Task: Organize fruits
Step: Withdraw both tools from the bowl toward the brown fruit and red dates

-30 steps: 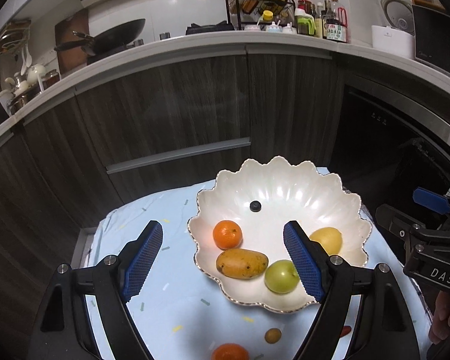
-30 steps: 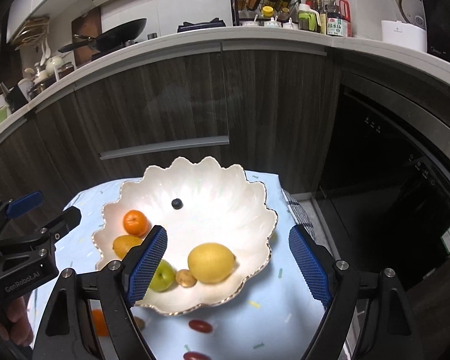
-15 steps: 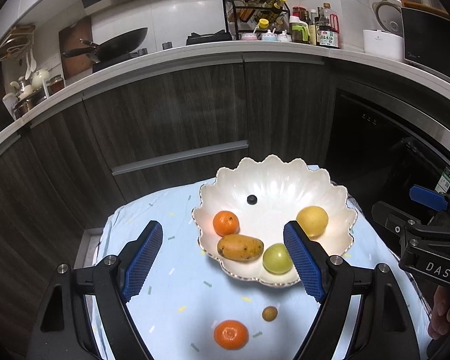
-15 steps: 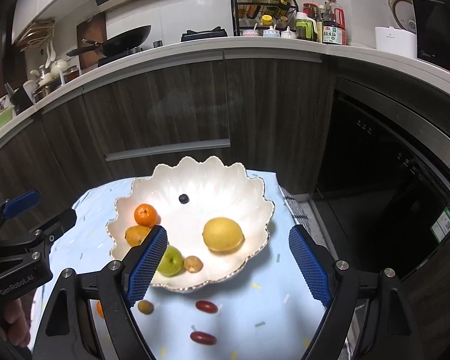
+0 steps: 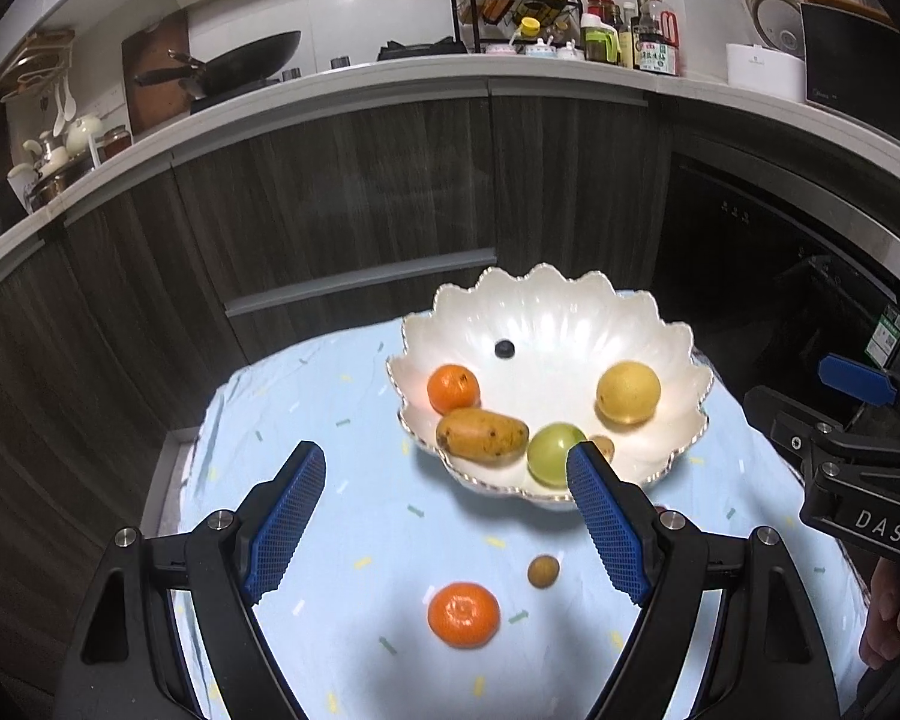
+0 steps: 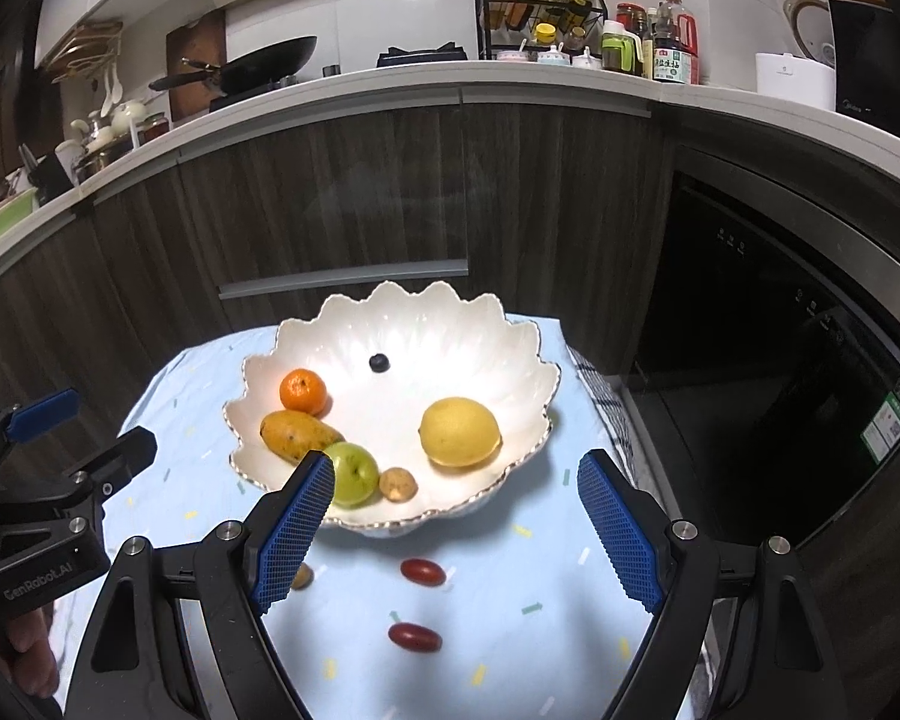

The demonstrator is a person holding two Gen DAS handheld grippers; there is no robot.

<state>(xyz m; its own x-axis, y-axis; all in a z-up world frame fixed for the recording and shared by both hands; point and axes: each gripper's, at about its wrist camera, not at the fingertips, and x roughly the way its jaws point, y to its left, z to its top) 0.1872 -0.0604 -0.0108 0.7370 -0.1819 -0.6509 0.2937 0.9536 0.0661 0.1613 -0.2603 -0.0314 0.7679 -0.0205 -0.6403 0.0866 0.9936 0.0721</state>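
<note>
Both of your grippers have drawn back from the white scalloped ceramic bowl (image 5: 546, 324), so more of the pale blue confetti-print tablecloth (image 5: 330, 420) now shows in front of it, along with loose fruit that was cut off by the frame edge a second ago.

That bowl sits toward the far side of the cloth, holding a yellow lemon (image 6: 460, 432), a speckled orange mango (image 5: 482, 434), a green apple (image 6: 352, 473), a tangerine (image 5: 453, 387), a small tan round fruit (image 6: 398, 483) and a dark blueberry (image 5: 504, 349).

Your left gripper (image 5: 447, 525) hangs wide open and empty above a loose bright orange tangerine (image 5: 464, 614), with a small brown round fruit (image 5: 543, 571) just beside it. Your right gripper (image 6: 456, 531) is likewise spread and empty, over two dark red oval fruits (image 6: 423, 571).

You appear to be between placements, choosing the next piece. The next move likely calls for lowering the left jaws around the loose tangerine, closing gently, and carrying it to the bowl.
</note>
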